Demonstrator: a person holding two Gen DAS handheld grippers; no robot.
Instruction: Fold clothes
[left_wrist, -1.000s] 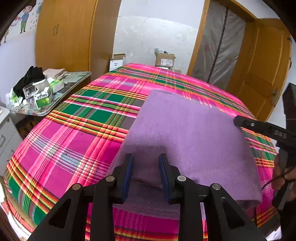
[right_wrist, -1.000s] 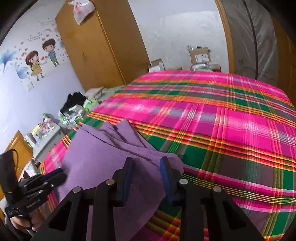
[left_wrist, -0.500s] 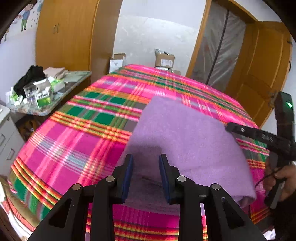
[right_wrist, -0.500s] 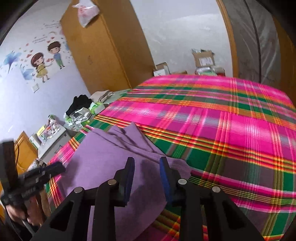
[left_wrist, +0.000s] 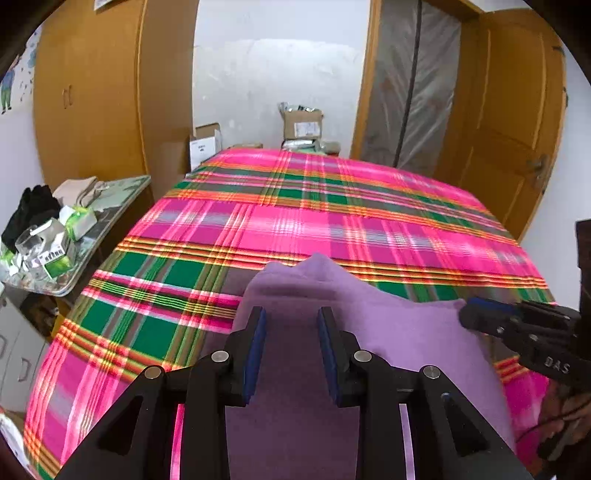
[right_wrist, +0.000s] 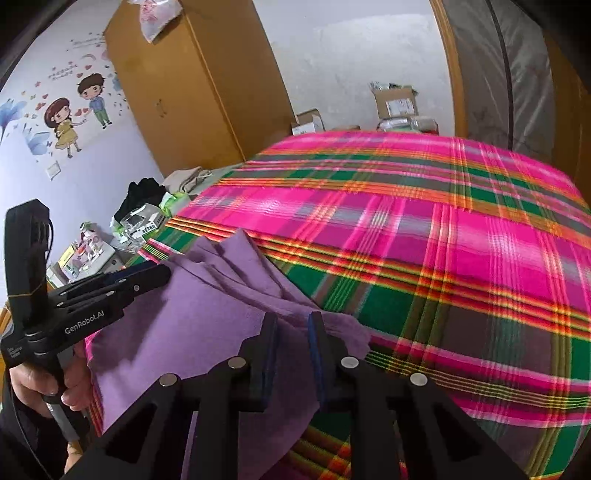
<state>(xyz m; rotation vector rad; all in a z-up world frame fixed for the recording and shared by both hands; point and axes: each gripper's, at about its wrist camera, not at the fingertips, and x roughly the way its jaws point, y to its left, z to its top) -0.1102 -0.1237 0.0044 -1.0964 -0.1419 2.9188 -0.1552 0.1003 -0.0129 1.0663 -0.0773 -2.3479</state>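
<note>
A purple garment (left_wrist: 406, 325) lies on the near part of a bed covered with a pink and green plaid bedspread (left_wrist: 295, 221). Its far edge is bunched into a peak. My left gripper (left_wrist: 290, 321) has purple cloth filling the gap between its pads and grips a fold. From the right wrist view, the left gripper (right_wrist: 162, 273) sits at the left edge of the garment (right_wrist: 177, 325). My right gripper (right_wrist: 291, 321) is closing its jaws on the garment's right corner, with cloth pinched between the pads. The left wrist view shows the right gripper (left_wrist: 463, 314) at that raised corner.
A cluttered side table (left_wrist: 110, 195) stands left of the bed with boxes and dark clothes on it. Behind it rises a wooden wardrobe (left_wrist: 92, 92). Cardboard boxes (left_wrist: 301, 125) sit past the bed's far end, beside a wooden door (left_wrist: 509, 122). A person's hand (right_wrist: 33, 384) holds the left gripper.
The left gripper has moved, and the garment's far edge has drawn in toward me and bunched up. The right gripper's jaws have narrowed onto the cloth corner.
</note>
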